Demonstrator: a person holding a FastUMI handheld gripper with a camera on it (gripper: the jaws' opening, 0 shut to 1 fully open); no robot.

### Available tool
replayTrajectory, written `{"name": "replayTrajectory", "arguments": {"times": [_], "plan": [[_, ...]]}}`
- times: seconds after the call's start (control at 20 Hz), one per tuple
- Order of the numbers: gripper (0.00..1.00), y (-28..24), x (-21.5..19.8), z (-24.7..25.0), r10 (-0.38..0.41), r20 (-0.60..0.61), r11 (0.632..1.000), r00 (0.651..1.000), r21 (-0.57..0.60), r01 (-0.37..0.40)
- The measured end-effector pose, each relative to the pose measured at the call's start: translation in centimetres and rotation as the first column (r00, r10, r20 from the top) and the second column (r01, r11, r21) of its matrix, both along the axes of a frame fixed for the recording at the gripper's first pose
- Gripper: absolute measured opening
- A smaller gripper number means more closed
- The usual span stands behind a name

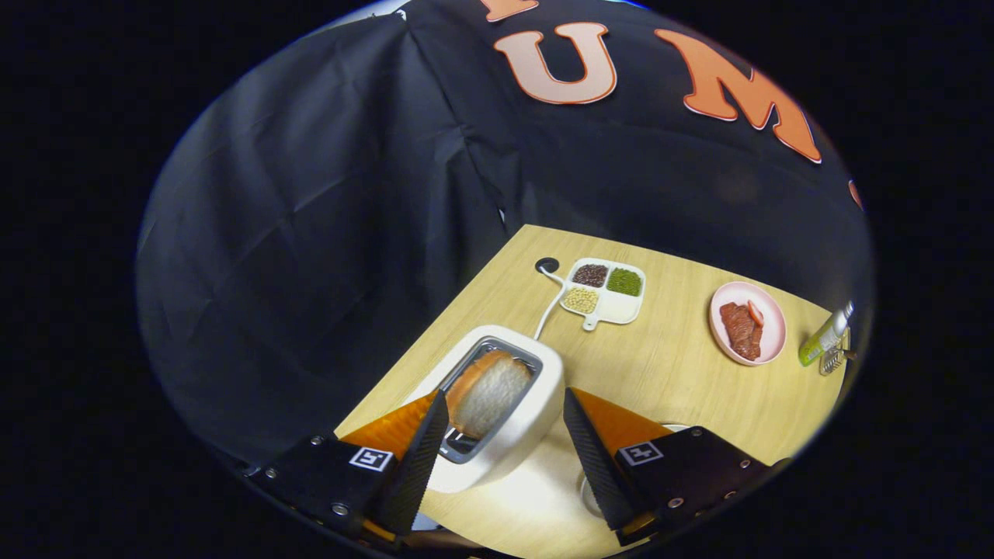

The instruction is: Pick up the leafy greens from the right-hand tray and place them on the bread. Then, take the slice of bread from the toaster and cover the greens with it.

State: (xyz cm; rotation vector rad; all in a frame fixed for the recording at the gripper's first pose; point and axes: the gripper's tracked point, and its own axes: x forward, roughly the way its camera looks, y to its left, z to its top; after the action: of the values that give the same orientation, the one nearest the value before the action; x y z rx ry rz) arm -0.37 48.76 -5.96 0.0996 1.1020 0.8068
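Tool (pixel 505 423) wide open, empty, fingers straddling toaster (pixel 509 404) on worktop (pixel 668 365). Bread slice (pixel 489 392) upright in slot between fingers, likely lined up for flat-face pinch. Leafy greens unseen.

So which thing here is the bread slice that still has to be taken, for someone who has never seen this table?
Start at the wooden table and find the white toaster at its near corner, between the open fingers of the hand-held gripper. The bread slice stands upright in its slot, pale-faced with a brown crust, unlike the food lying flat on the pink plate and divided tray.
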Motion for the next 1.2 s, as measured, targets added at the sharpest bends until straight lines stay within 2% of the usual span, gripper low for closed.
{"name": "replayTrajectory", "arguments": {"times": [0.2, 0.4, 0.7, 0.75, 0.9, 1.05, 1.15, 1.2], "plan": [[0.9, 2.3, -0.8, -0.9, 0.011, -0.066, 1.0, 0.998, -0.024, -0.012], [0.83, 3.3, -0.2, -2.8, -0.022, -0.146, 0.998, 0.989, -0.061, 0.014], [0.6, 4.2, -0.9, -4.9, -0.03, -0.234, 0.997, 0.972, -0.069, 0.014], [0.52, 4.2, -0.7, -4.9, -0.034, -0.236, 0.998, 0.971, -0.064, 0.019], [0.43, 3.8, -0.4, -4.9, -0.038, -0.218, 0.998, 0.975, -0.049, 0.028], [0.22, 3.0, 0.2, -5.0, -0.046, -0.183, 0.998, 0.982, -0.045, 0.039], [0.13, 2.1, 0.0, -4.6, -0.04, -0.18, 0.999, 0.983, -0.028, 0.035], [0.12, 1.6, -0.1, -4.4, -0.044, -0.183, 0.999, 0.982, -0.017, 0.041]]}}
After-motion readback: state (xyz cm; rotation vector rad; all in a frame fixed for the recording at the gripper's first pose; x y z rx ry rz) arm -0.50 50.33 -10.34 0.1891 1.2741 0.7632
